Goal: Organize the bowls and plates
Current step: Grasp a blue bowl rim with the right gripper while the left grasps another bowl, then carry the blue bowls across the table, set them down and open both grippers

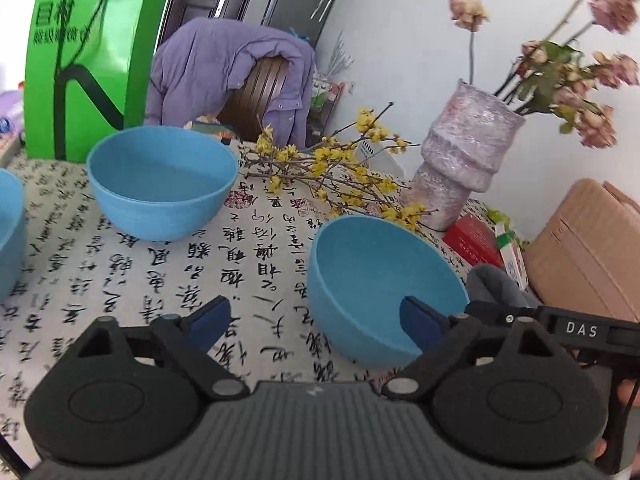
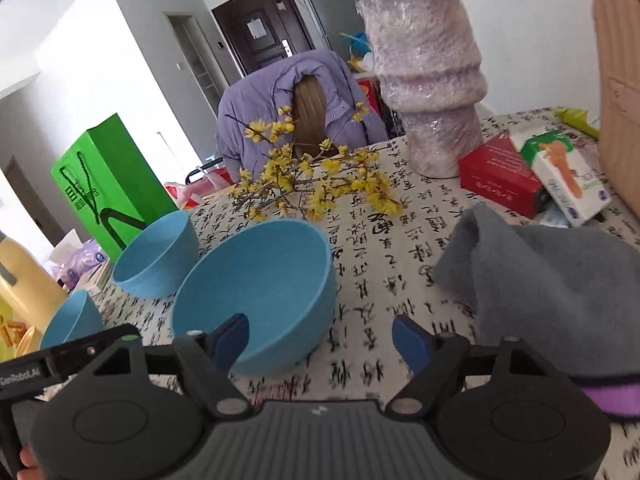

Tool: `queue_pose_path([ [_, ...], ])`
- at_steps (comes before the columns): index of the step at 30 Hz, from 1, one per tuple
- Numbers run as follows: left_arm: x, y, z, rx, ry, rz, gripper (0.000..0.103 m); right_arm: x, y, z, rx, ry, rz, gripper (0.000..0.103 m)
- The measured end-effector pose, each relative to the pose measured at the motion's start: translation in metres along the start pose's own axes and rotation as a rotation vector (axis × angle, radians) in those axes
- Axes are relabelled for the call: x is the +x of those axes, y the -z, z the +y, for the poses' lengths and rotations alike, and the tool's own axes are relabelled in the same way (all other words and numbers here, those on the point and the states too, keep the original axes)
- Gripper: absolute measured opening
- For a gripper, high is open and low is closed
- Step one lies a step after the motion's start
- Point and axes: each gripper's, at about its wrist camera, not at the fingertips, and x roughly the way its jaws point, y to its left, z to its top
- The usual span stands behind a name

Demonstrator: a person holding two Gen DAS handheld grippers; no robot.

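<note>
Three blue bowls stand on the calligraphy-print tablecloth (image 1: pixel 168 272). The nearest bowl (image 1: pixel 384 280) is right in front of my left gripper (image 1: pixel 316 320), which is open. Its right pad reaches over the rim into the bowl and its left pad stays outside, so the bowl's wall lies between the jaws unpressed. In the right wrist view the same bowl (image 2: pixel 264 284) sits before my open right gripper (image 2: pixel 322 338), whose left pad overlaps the rim. A second bowl (image 1: pixel 162 182) (image 2: pixel 158 256) stands farther back. The third bowl (image 1: pixel 8 232) (image 2: pixel 72 320) is at the left edge.
A grey cloth (image 2: pixel 552 280) lies crumpled at the right. Behind the bowls are yellow-flowered branches (image 1: pixel 332 172), a wrapped purple vase (image 1: pixel 460 160), a red box (image 2: pixel 496 176), a white-green carton (image 2: pixel 564 176), a green bag (image 1: pixel 80 60) and a chair draped with a purple jacket (image 1: pixel 224 68).
</note>
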Motion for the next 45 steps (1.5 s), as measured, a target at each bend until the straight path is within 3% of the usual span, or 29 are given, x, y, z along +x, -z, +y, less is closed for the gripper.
queue_pose_path([
  [3,0.026,-0.010,0.007,-0.063,-0.007,0.029,0.078,0.022,-0.015,-0.003,0.016,0.002,0.022,0.069],
  [8,0.056,-0.018,0.015,-0.120,-0.009,0.094,0.048,0.052,-0.026,-0.002,0.013,0.023,0.068,0.045],
  [10,0.066,-0.018,0.019,-0.125,0.014,0.132,0.038,0.060,-0.025,-0.001,0.013,0.039,0.078,0.040],
  [14,0.071,-0.016,0.023,-0.140,0.069,0.155,0.018,0.070,-0.022,0.003,0.003,0.033,0.092,0.018],
  [17,0.066,-0.015,0.016,-0.104,0.021,0.142,0.012,0.069,-0.021,0.012,-0.019,0.047,0.083,0.014],
  [27,0.017,-0.009,0.017,-0.089,0.013,0.113,0.010,0.036,-0.017,0.047,-0.117,0.051,0.052,0.011],
  [37,-0.076,0.006,0.042,-0.109,-0.029,0.044,0.010,-0.014,0.013,0.108,-0.193,-0.014,0.038,0.011],
  [45,-0.148,0.022,0.084,-0.146,-0.067,-0.009,0.010,-0.038,0.042,0.169,-0.243,-0.087,0.034,0.012],
])
